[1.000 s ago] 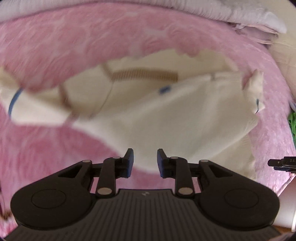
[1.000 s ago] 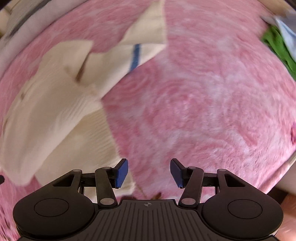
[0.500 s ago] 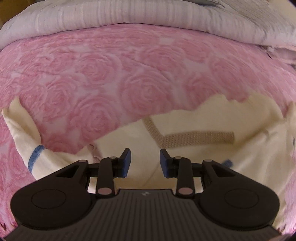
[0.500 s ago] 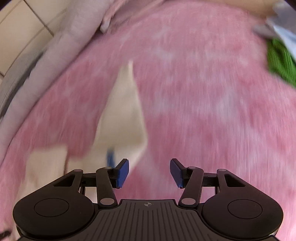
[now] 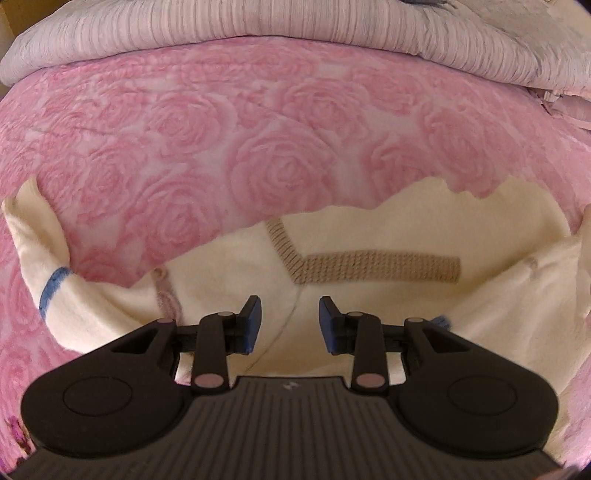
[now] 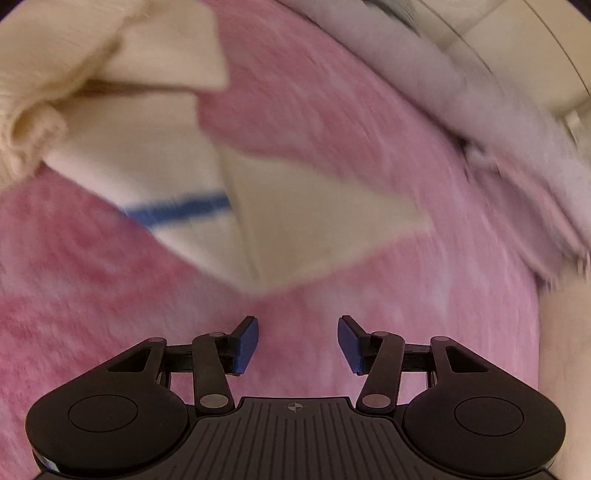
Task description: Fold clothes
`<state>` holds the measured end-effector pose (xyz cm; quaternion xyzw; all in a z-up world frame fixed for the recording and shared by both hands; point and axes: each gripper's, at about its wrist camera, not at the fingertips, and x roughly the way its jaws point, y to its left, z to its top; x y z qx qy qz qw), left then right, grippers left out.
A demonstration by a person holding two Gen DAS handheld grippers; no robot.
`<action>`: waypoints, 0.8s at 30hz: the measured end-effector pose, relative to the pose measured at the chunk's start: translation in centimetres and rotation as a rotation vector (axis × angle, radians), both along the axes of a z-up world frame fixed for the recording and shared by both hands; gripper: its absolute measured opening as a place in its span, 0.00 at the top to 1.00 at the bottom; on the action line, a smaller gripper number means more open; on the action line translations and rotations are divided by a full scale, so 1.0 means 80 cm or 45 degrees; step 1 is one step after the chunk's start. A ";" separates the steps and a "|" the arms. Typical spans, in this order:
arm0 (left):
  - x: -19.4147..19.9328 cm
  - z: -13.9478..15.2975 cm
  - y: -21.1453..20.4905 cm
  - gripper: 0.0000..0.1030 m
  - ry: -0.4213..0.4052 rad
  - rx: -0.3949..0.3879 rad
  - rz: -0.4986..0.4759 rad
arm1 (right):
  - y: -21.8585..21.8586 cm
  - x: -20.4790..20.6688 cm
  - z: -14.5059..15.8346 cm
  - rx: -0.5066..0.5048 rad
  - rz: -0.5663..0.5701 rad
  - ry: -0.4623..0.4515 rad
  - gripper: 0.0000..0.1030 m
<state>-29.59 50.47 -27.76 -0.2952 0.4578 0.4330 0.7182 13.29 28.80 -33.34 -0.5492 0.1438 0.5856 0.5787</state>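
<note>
A cream knit cardigan (image 5: 369, 295) with a tan ribbed neckband (image 5: 373, 271) lies spread on a pink rose-patterned blanket (image 5: 221, 147). Its left sleeve (image 5: 44, 258), with a blue stripe near the cuff, stretches to the far left. My left gripper (image 5: 290, 321) is open and empty, hovering over the cardigan just below the neckband. In the right wrist view the other sleeve (image 6: 258, 221), with a blue stripe (image 6: 177, 210), lies on the blanket (image 6: 406, 332). My right gripper (image 6: 297, 343) is open and empty, just short of the sleeve's cuff end.
A pale lilac ribbed quilt (image 5: 295, 33) is bunched along the far edge of the bed; it also shows in the right wrist view (image 6: 498, 129) at upper right. A light wall or headboard (image 6: 535, 55) stands behind it.
Both grippers have swung toward the far side of the bed. The left one has come in low over the cardigan's neckline. The right one has turned onto the striped sleeve and closed in on it.
</note>
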 end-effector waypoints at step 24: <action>-0.014 -0.064 0.111 0.62 -0.126 -0.154 -0.268 | 0.130 0.017 0.041 -0.173 -0.363 1.042 0.47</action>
